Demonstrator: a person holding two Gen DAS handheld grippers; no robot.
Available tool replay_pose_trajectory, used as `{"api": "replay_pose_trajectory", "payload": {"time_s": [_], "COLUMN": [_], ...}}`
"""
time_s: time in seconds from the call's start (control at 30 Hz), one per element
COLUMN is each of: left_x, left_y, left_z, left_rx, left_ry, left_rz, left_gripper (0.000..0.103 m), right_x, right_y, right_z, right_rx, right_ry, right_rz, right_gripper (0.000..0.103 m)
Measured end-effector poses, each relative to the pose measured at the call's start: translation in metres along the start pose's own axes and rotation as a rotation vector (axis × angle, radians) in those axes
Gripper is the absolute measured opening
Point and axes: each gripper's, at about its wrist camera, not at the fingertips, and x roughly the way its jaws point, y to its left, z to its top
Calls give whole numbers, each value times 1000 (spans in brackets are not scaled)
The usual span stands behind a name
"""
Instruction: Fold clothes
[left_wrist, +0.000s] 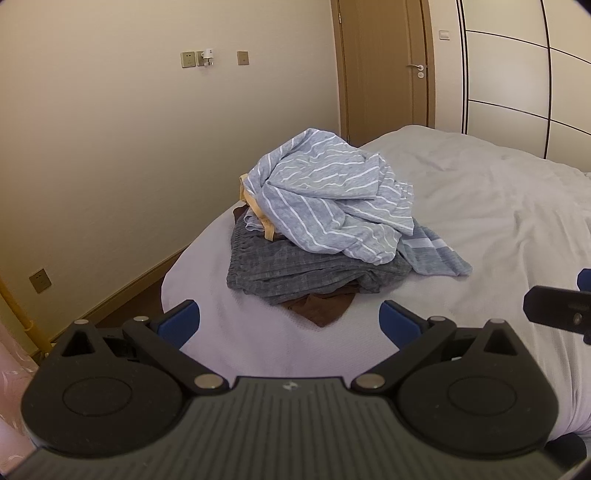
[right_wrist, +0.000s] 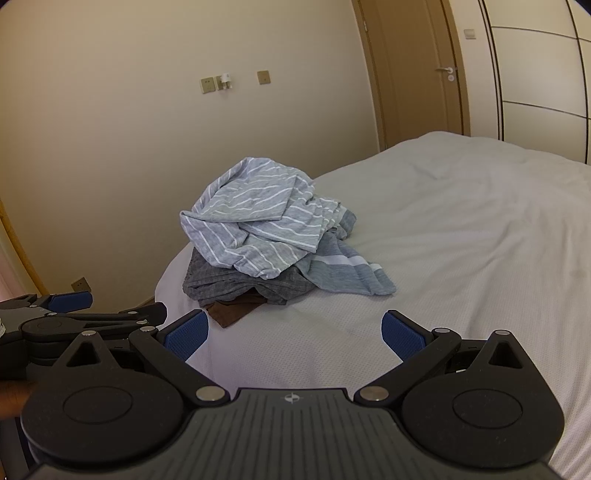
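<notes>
A heap of clothes lies near the corner of the bed (left_wrist: 480, 206). On top is a crumpled light-blue shirt with white stripes (left_wrist: 321, 192) (right_wrist: 258, 225). Under it lie a dark grey checked garment (left_wrist: 288, 269) (right_wrist: 229, 284), a brown piece (left_wrist: 317, 306) (right_wrist: 232, 310) and a grey-blue cloth with a pale band (left_wrist: 432, 251) (right_wrist: 347, 269). A yellow-trimmed edge (left_wrist: 255, 210) peeks out at the left. My left gripper (left_wrist: 290, 321) is open, short of the heap, nothing between its fingers. My right gripper (right_wrist: 293, 332) is open too, also short of the heap.
The bed (right_wrist: 461, 240) is covered in a white sheet and stretches to the right. A beige wall with sockets (left_wrist: 188, 59) stands behind the heap. A wooden door (left_wrist: 384, 66) and wardrobe panels (left_wrist: 517, 81) are at the back right. Floor shows left of the bed.
</notes>
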Motion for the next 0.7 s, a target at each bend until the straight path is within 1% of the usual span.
{"api": "replay_pose_trajectory", "payload": {"time_s": [0.2, 0.27, 0.3, 0.4, 0.53, 0.6, 0.7], "left_x": [4, 6, 8, 18, 40, 56, 83], "left_y": [0, 2, 3, 5, 11, 14, 14], "left_z": [1, 3, 5, 12, 25, 31, 42], "left_rx": [7, 18, 26, 67, 123, 165, 228], "left_ry": [-7, -21, -30, -56, -93, -136, -166], "left_rz": [-11, -34, -44, -38, -47, -78, -101], "left_gripper": [102, 102, 102, 102, 102, 102, 93], "right_x": [0, 0, 0, 2, 9, 14, 20], "right_y": [0, 0, 1, 4, 4, 3, -1], "right_z": [2, 2, 2, 2, 7, 10, 13], "right_rx": [-4, -8, -16, -67, -113, -130, -146], "right_ry": [3, 2, -2, -33, -54, -57, -62], "right_rz": [-3, -5, -8, -14, -20, -23, -30], "right_gripper": [103, 103, 103, 103, 103, 103, 103]}}
